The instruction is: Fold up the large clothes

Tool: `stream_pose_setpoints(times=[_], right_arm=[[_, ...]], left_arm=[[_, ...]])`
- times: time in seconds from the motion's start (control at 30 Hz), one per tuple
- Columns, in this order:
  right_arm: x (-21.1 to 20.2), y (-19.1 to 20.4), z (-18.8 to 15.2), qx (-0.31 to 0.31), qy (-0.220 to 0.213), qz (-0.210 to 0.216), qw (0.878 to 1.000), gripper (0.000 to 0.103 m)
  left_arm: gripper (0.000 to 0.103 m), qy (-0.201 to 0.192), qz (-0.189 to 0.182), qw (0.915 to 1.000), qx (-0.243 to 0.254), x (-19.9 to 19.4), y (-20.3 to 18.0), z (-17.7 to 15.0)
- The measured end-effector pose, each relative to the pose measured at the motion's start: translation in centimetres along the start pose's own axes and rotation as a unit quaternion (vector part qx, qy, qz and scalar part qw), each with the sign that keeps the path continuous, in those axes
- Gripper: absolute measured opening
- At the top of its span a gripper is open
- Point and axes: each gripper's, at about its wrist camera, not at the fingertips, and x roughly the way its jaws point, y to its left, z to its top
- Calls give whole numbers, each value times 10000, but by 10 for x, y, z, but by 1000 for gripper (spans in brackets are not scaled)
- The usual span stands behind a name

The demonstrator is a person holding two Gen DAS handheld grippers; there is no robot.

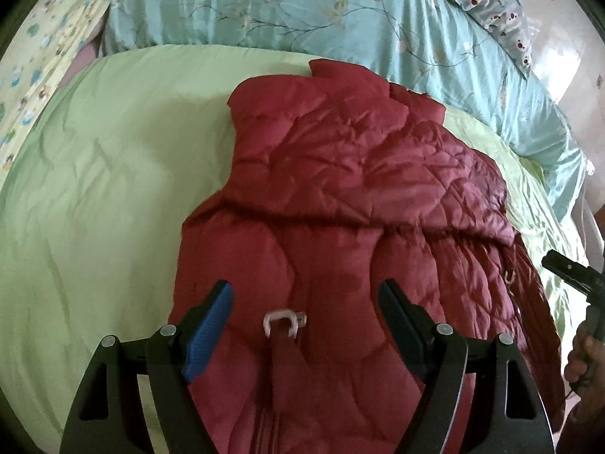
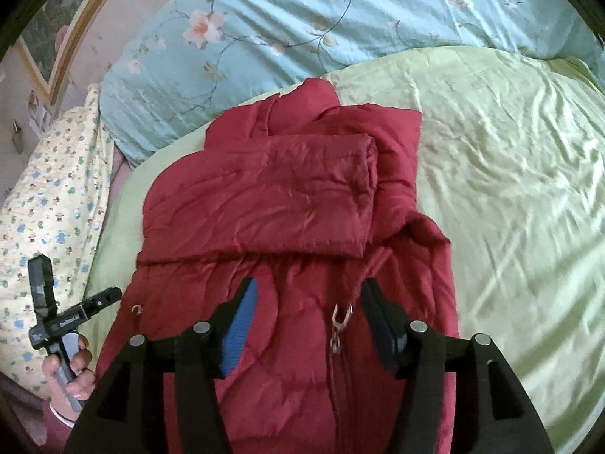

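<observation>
I've got both claws, left gripper (image 1: pixel 306 302) and right gripper (image 2: pixel 310 302), spread empty over the half-folded red jacket (image 1: pixel 340 196); next, pinch the 6 o'clock hem, fold toward 12.

Bare green bedsheet (image 1: pixel 94 189) lies open to the left of the red quilted jacket (image 1: pixel 340 196) in the left wrist view, and wide to its right (image 2: pixel 510 189) in the right wrist view. At the far side, a rolled blue floral quilt (image 1: pixel 264 7) bounds the bed; a patterned pillow (image 2: pixel 49 196) lies at its end.
</observation>
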Motion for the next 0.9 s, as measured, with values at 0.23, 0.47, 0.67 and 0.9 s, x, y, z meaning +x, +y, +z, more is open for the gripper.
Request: stream_pose_setpoints(times=[0.23,0.47,0.67,0.9], right_arm=[[-34,-8,-32,105,-83,-125,9998,69],[-62,-13,-65,-9,-39,-585,9983,76],[-73,-20,-89,45,84,-702,9975,77],[-78,-16,-107,-94,179,-932,9954,77]], left_arm=[[79,19,-23,9998,-181,-32,19,-29],[79,76,-40,9994,-349,-55,42,-55],[79,176,7,9989,-428,-64,56,-69],[80,225,-61,9988,-441,-75,58,-77]])
